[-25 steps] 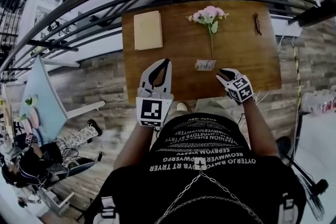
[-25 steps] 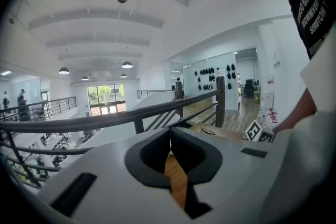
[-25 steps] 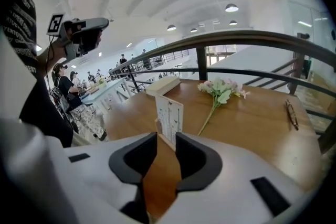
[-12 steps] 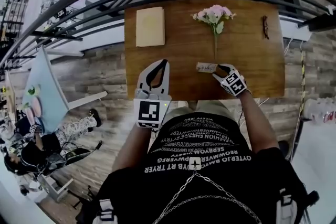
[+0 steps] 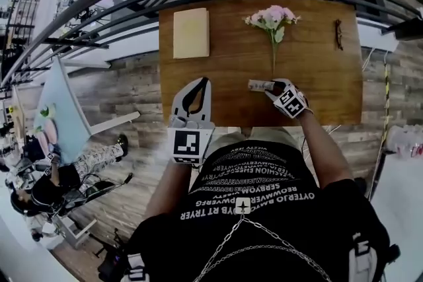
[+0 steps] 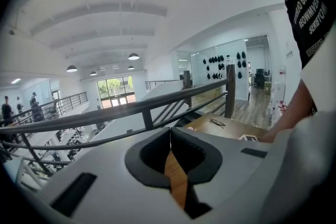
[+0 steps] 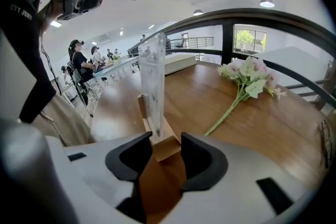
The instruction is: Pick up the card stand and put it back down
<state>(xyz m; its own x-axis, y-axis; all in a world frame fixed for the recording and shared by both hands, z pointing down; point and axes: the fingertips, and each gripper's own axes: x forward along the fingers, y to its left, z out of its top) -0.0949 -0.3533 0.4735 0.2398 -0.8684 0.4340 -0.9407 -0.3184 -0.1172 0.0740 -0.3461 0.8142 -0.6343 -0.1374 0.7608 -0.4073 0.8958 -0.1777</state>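
Right gripper view shows the card stand (image 7: pixel 153 81) upright on the wooden counter (image 7: pixel 199 97). It is a clear panel set in a slim wooden base, and the near end of that base lies between the tips of the right gripper (image 7: pixel 165 140). Its jaws have just been opening and stand wide, one on each side of the base and close to it, with no squeeze on the wood to be seen; the stand rests on the counter, not lifted. Beyond it a bunch of pink flowers (image 7: pixel 247 78) lies flat, stem toward the stand, and a dark railing (image 7: pixel 262 16) curves behind the far edge. In the head view the right gripper (image 5: pixel 271 86) is angled down at the card stand (image 5: pixel 256 84), which sits near the middle of the counter (image 5: pixel 310 76), just below the stem of the flowers (image 5: pixel 273 16). A cream pad (image 5: pixel 191 33) lies at the far left corner and a pair of glasses (image 5: pixel 339 34) toward the far right, both well apart from the stand. The left gripper (image 5: pixel 206 82) hangs over the counter's near left edge, away from everything. In the left gripper view its jaws (image 6: pixel 169 136) meet at the tips with nothing between them.
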